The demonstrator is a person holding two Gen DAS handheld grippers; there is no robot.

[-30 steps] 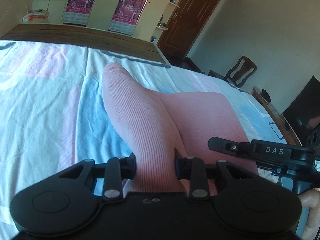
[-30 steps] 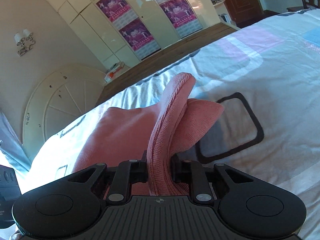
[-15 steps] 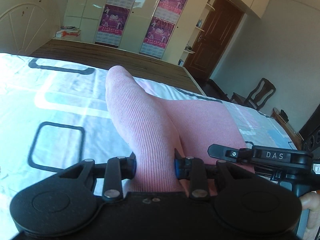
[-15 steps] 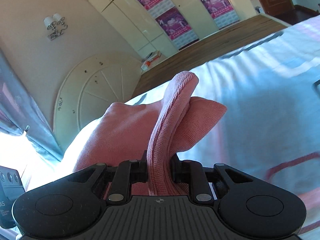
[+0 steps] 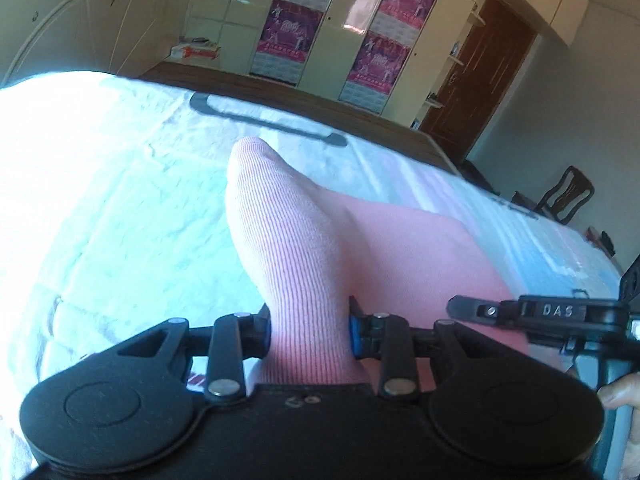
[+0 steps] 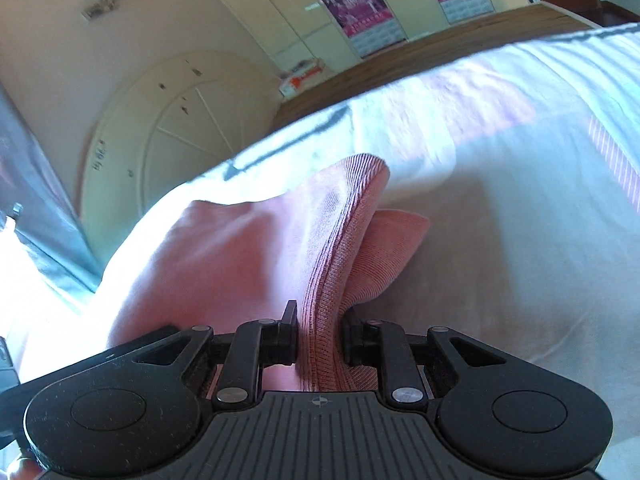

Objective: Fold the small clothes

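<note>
Your left gripper [image 5: 308, 332]: angled down, jaws just eased wider, pinching pink garment [image 5: 292, 248] | right gripper [image 6: 320, 336]: angled down, clamped on its ribbed hem toward 12 o'clock | bed [image 6: 520, 208] below

I see the pink ribbed garment [image 5: 304, 248] as a finely striped knit, paler where sun hits it and salmon in the right wrist view [image 6: 224, 264]. Under the garment, the bedsheet [image 5: 120, 208] is white and pale blue with soft pink blocks and dark grey rounded outlines; to the right of the garment it carries thin pink stripes [image 6: 612, 160]. Both grippers, left [image 5: 308, 332] and right [image 6: 320, 336], are matte black, and I see blue pads [image 5: 353, 340] on the left one. Beyond the garment, cream wardrobe doors [image 5: 224, 12] carry magenta posters [image 5: 288, 32], beside a dark brown door [image 5: 480, 72].
</note>
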